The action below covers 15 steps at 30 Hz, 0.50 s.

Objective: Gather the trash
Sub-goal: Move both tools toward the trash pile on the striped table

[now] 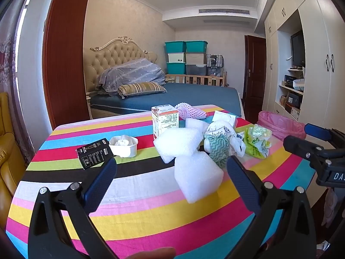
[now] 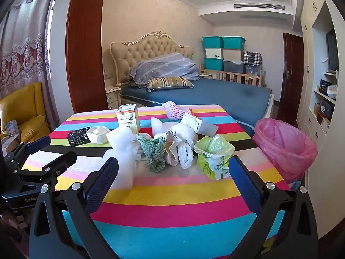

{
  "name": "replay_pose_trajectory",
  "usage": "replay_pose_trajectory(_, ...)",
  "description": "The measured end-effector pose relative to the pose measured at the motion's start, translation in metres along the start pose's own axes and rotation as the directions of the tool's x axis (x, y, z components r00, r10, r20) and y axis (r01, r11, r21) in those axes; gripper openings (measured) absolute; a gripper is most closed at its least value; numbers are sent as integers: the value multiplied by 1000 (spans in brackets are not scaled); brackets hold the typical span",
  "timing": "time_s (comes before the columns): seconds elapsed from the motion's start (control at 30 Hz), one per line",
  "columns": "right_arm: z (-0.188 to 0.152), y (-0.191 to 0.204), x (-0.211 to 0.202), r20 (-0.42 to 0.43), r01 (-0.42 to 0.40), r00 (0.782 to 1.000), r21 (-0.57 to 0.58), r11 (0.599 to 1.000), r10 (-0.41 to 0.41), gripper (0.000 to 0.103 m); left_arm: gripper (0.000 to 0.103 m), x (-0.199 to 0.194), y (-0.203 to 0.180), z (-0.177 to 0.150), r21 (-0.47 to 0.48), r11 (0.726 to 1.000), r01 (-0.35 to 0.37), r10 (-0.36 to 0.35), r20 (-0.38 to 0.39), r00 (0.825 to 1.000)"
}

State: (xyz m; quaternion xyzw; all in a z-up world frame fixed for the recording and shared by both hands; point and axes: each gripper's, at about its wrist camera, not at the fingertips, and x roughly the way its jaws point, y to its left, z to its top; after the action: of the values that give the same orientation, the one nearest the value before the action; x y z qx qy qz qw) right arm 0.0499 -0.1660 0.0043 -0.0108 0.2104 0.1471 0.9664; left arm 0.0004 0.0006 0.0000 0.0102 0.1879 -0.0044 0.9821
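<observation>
Trash lies on a striped table [image 1: 140,215] [image 2: 172,196]: white foam blocks [image 1: 197,176] [image 2: 121,139], a black box [image 1: 93,153] [image 2: 77,138], a white paper cup [image 1: 124,145] [image 2: 98,134], a carton [image 1: 165,118] [image 2: 128,116], a green-patterned rag [image 1: 217,147] [image 2: 154,153], crumpled white paper [image 2: 181,144], a green plastic bag [image 1: 257,142] [image 2: 212,156] and pink foam netting [image 1: 190,110] [image 2: 174,108]. A pink-lined bin [image 1: 280,126] [image 2: 284,144] stands right of the table. My left gripper [image 1: 171,179] is open and empty, just short of the near foam block. My right gripper [image 2: 172,176] is open and empty, short of the pile.
A white box [image 2: 198,124] lies behind the pile. A bed [image 2: 204,95] stands beyond the table, a yellow armchair [image 2: 23,112] at left, white cupboards [image 2: 323,99] at right. Storage bins [image 1: 186,57] are stacked at the back.
</observation>
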Motion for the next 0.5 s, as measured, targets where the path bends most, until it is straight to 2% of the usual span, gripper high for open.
replay_pose_trajectory(0.5, -1, 0, 0, -5, -3, 1000, 3, 1000, 3, 96, 99, 0, 0, 0, -2, 1000, 1, -1, -9, 1000)
